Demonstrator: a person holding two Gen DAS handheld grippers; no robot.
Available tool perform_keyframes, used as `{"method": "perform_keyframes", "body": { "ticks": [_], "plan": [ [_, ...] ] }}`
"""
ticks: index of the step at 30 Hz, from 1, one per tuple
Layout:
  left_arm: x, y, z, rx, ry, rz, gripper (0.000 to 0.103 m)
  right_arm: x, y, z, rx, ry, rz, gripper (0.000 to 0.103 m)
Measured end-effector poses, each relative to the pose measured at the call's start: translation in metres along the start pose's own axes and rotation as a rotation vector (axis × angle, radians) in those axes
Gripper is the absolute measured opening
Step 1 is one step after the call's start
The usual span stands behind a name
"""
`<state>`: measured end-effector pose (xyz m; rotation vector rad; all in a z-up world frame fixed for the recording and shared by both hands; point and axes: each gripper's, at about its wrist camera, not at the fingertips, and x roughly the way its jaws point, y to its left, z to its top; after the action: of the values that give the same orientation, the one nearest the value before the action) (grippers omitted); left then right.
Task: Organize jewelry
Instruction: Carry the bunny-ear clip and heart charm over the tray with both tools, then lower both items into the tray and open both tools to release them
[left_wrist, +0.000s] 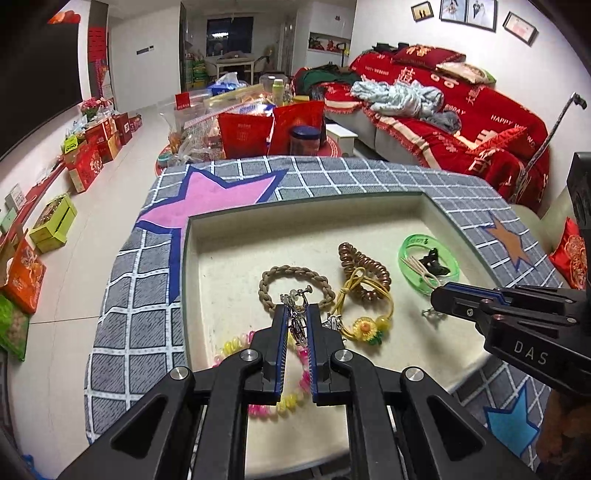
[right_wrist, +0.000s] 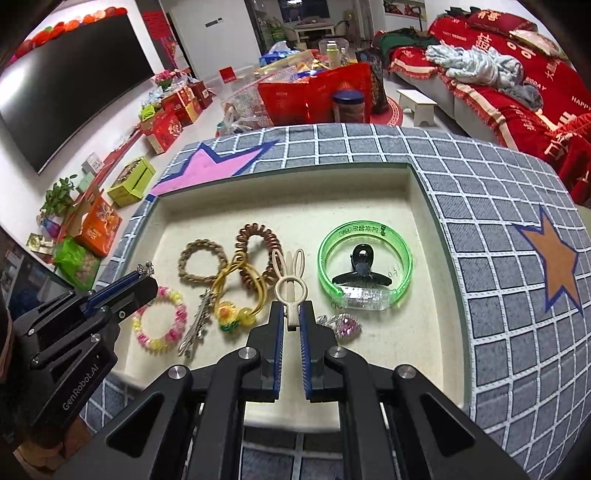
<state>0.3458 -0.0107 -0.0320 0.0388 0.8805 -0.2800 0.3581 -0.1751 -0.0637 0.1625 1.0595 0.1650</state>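
A cream tray (right_wrist: 424, 229) holds the jewelry. My left gripper (left_wrist: 296, 308) is shut on a silver clip-on earring (left_wrist: 297, 295) and holds it above the tray's left part; it shows from the side in the right wrist view (right_wrist: 142, 275). My right gripper (right_wrist: 291, 310) is shut on a cream rabbit-ear hair clip (right_wrist: 290, 273), held over the tray's middle; it shows in the left wrist view (left_wrist: 437, 293). In the tray lie a braided bracelet (right_wrist: 201, 264), brown coil tie (right_wrist: 258, 251), yellow flower tie (right_wrist: 236, 310), pink-yellow bracelet (right_wrist: 159, 325), silver hairpin (right_wrist: 197, 325), green bangle (right_wrist: 365, 266) around a black claw clip (right_wrist: 360, 267), and a pink gem piece (right_wrist: 347, 325).
The tray sits on a grey checked cloth (right_wrist: 498, 206) with star patches. Beyond the table's far edge stand red bags and boxes (right_wrist: 314, 92). A red-covered sofa (right_wrist: 517, 74) is at the right, a TV (right_wrist: 62, 92) at the left.
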Motion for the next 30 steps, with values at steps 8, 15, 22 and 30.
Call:
{"method": "perform_keyframes", "body": {
  "ticks": [8, 15, 22, 30],
  "plan": [
    [0.022, -0.004, 0.003, 0.008, 0.057, 0.003, 0.026, 0.019, -0.002, 0.005, 0.018, 0.030, 0.004, 0.009],
    [0.030, -0.010, 0.000, 0.040, 0.085, 0.014, 0.026, 0.028, -0.003, 0.002, 0.019, 0.052, -0.002, 0.009],
    [0.035, -0.013, -0.004, 0.057, 0.111, 0.021, 0.026, 0.029, -0.001, 0.000, 0.002, 0.055, -0.006, 0.009],
    [0.034, -0.014, -0.005, 0.066, 0.105, 0.034, 0.027, 0.023, 0.003, -0.001, 0.012, 0.053, 0.024, 0.010]
  ]
}}
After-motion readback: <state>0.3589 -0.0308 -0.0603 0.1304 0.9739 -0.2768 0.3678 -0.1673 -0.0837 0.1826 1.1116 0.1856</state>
